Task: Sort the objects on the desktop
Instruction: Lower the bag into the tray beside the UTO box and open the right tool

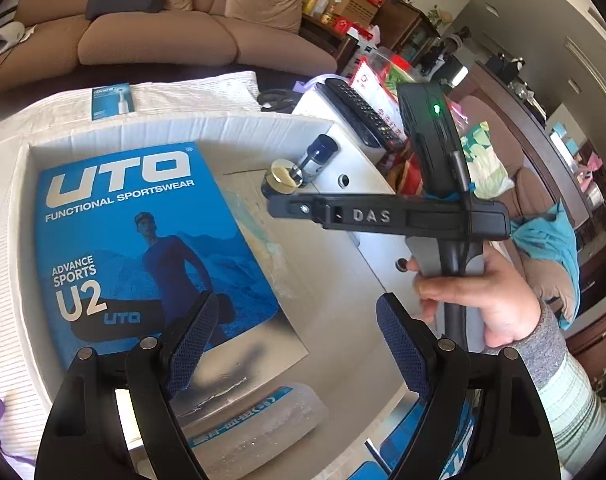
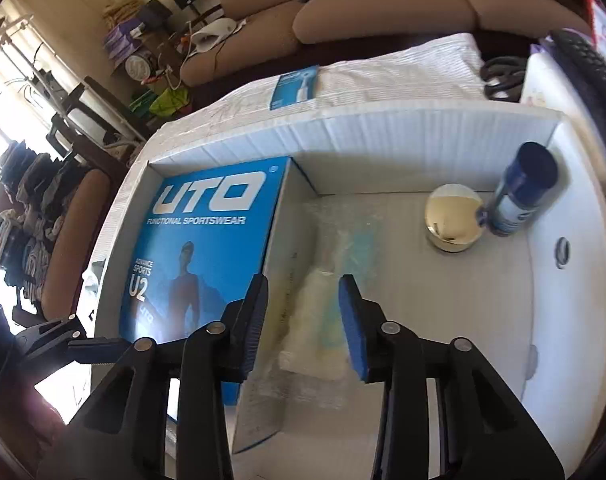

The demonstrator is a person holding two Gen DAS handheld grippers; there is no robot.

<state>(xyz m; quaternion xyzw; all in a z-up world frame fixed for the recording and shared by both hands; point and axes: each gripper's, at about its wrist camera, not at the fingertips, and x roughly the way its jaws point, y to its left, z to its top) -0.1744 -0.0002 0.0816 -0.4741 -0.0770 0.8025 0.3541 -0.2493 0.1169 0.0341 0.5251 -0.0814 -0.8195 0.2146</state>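
Your right tool [image 2: 303, 328] stood with its jaws partly apart and nothing clamped between them. A clear plastic-wrapped packet with pale blue and white contents [image 2: 327, 304] lay directly under the gap, on the floor of the white corrugated cardboard box [image 2: 383, 136]. Whether the pads touched the wrapper could not be told from the right wrist view.

Risks noted:
- The wrapper looked slack and glossy. In my judgement, a pinch on film alone would have slipped or lifted only the film.
- The flat blue UTO sportswear carton [image 2: 207, 240] lay just beside the left pad of that tool. A drift that way could have caught its raised edge and dragged it.
- Your left tool [image 1: 299, 344] was spread wide and empty above the near end of the same carton. It sat near your right hand [image 1: 479, 300], and the two rigs could have collided had they converged.

Position of other items relative to the right tool:
- The round jar with a shiny gold lid [image 2: 455, 216] stood well beyond it, toward the far right corner.
- The dark blue-capped spray can [image 2: 519, 188] leaned against the box wall, touching or just beside the jar. A careless sweep there could have toppled it.
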